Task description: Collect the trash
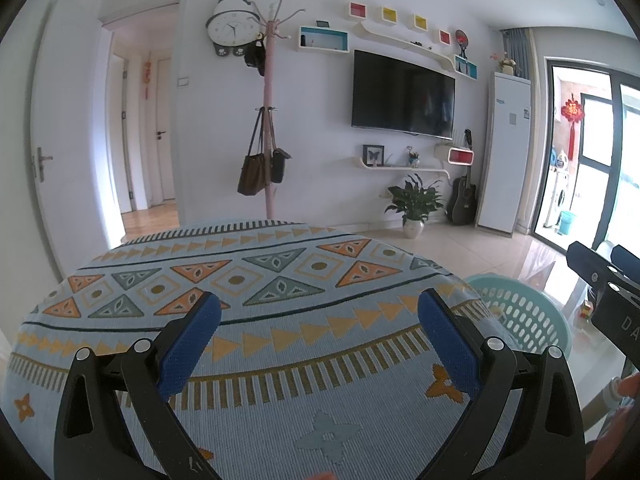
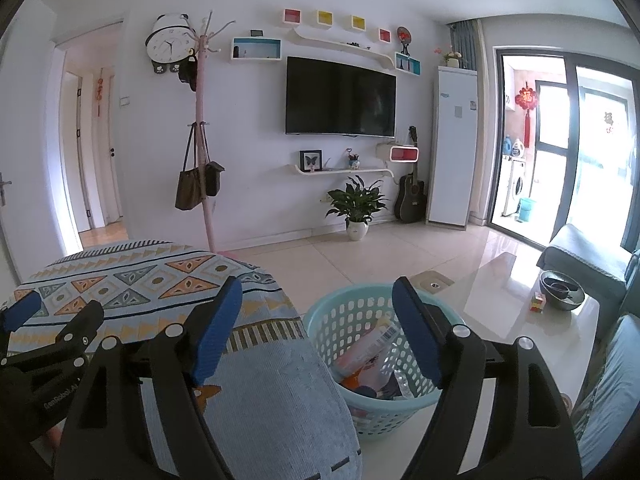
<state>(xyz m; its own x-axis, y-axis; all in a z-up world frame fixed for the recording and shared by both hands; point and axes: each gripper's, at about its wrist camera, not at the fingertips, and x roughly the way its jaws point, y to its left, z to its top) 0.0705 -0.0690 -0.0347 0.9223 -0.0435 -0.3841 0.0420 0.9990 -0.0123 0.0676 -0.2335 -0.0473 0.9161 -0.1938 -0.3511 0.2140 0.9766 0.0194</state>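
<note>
Two grippers, my left gripper (image 1: 320, 312) and right gripper (image 2: 318, 298), gape wide and empty. Beside the patterned cloth surface (image 2: 256, 392), the basket (image 2: 332, 320) holds the trash (image 2: 366, 354); beyond it, the television (image 2: 340, 98).

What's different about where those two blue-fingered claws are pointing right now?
The left gripper hovers over the patterned cloth, with nothing between its fingers. The right gripper hangs past the cloth's edge, above the mint basket, where wrappers already lie. The left one sees only the basket's rim; the right one looks straight into it. Both are open and hold nothing.
</note>
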